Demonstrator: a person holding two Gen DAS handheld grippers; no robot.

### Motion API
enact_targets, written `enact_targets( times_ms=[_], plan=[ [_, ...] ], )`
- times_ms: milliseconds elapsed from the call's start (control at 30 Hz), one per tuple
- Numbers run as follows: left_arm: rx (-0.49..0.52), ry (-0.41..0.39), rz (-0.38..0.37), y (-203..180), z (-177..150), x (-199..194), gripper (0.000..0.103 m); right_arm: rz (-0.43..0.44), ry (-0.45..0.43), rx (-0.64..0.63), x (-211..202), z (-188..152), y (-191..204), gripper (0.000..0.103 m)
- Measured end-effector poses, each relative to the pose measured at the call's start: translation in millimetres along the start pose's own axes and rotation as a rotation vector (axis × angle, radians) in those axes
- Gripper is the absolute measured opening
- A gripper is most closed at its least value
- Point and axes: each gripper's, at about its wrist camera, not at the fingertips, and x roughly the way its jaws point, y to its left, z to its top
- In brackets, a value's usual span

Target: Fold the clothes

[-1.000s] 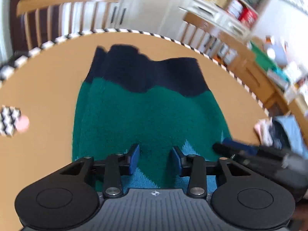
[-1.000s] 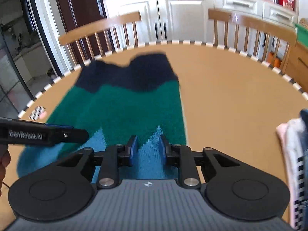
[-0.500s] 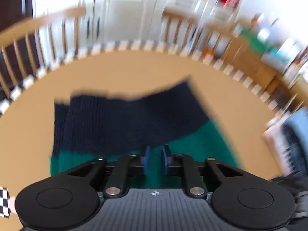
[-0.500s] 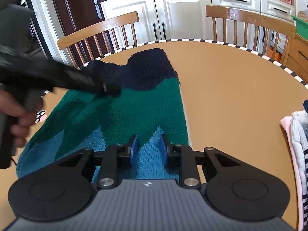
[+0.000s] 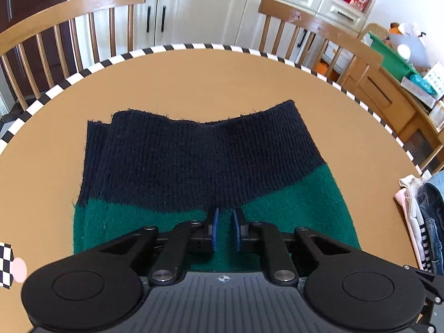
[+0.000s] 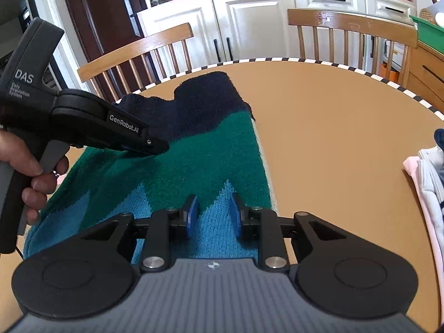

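Observation:
A knitted sweater [image 5: 194, 166] in navy, green and light blue bands lies flat on the round brown table [image 5: 222, 77]. My left gripper [image 5: 223, 229] hovers low over the green band, just before the navy ribbed hem; its jaws are nearly closed with a narrow gap and nothing visibly pinched. In the right wrist view the left gripper [image 6: 155, 147] reaches in from the left over the sweater [image 6: 211, 149]. My right gripper [image 6: 213, 213] sits over the light blue zigzag band near the sweater's near edge, jaws partly open and empty.
A pile of folded clothes [image 5: 421, 216] lies at the table's right edge, also in the right wrist view [image 6: 427, 177]. Two wooden chairs [image 5: 72, 27] [image 5: 319, 41] stand behind the table. A checkered marker [image 5: 7, 263] lies at the left.
My left gripper has moved forward from the light blue band to the green band beside the navy hem, and its jaws have narrowed. The right gripper has stayed in place.

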Motion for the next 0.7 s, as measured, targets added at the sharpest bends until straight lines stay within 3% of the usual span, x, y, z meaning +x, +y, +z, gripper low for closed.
enact_targets(
  times_ms=[200, 267, 333, 433, 500, 700],
  plan=[
    [0.087, -0.005, -0.083, 9, -3, -1, 0.015, -0.092, 0.019, 0.053, -1, 9, 15, 0.028],
    [0.129, 0.002, -0.130, 14, -3, -7, 0.018, -0.111, -0.044, 0.181, -22, 6, 25, 0.034],
    [0.201, 0.002, -0.182, 20, -8, -23, 0.042, -0.132, -0.125, 0.320, -48, -4, 40, 0.041],
    [0.339, -0.023, -0.238, 35, -26, -58, 0.068, -0.177, -0.254, 0.506, -76, -36, 78, 0.049],
    [0.424, -0.037, -0.271, 45, -40, -75, 0.075, -0.211, -0.316, 0.609, -83, -59, 107, 0.049],
    [0.570, -0.001, -0.345, 60, -67, -85, 0.075, -0.314, -0.255, 0.575, -61, -72, 152, 0.038]
  ],
)
